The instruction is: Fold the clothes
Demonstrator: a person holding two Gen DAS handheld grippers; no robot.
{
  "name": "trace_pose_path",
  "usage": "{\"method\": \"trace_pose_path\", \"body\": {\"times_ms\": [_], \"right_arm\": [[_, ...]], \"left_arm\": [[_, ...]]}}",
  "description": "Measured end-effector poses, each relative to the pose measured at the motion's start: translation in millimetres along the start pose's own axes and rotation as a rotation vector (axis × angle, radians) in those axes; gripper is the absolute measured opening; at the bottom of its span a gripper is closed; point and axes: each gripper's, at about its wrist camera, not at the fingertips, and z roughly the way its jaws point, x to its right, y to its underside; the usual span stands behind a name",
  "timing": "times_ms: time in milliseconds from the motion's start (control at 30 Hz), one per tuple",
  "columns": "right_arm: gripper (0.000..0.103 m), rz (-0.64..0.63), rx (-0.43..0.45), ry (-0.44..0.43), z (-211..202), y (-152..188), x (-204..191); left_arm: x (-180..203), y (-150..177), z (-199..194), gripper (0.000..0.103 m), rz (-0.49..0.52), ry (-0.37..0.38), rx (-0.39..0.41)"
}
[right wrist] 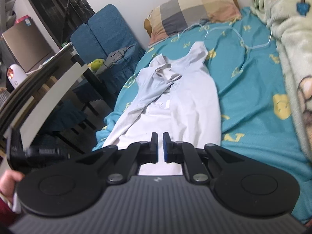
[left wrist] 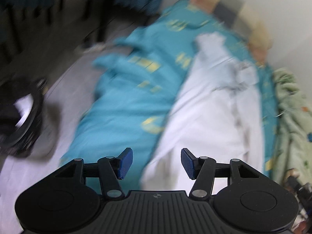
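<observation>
two claws above white shirt (right wrist: 175, 105) on bed, left claw (left wrist: 157, 163) wide and empty, right claw (right wrist: 160, 148) nearly closed, angled down

A shirt (right wrist: 175, 101) lies lengthwise on the bed (right wrist: 253, 107), its collar end toward the pillow (right wrist: 193, 13) at the head against the wall. A blanket (right wrist: 288, 39) is heaped along the bed's right side. A cord (right wrist: 224, 29) loops on the sheet between shirt and pillow. Left of the bed stand chairs (right wrist: 109, 31) and a worktop (right wrist: 64, 78).
</observation>
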Motion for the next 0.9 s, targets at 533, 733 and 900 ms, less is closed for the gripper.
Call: {"method": "trace_pose_path", "body": {"times_ms": [533,733,900], "right_arm": [[0.009,0.091,-0.022,-0.035,3,-16,30],[0.009,0.125,-0.026,-0.061,3,-17,37],[0.009,0.136,-0.023,-0.063,-2,-16,41]], "left_arm": [[32,53,34,0.048,-0.007,-0.192,-0.202],[57,68,37,0.001,0.138,-0.206,-0.226],[92,72,4,0.0,0.398,-0.26,-0.149]]}}
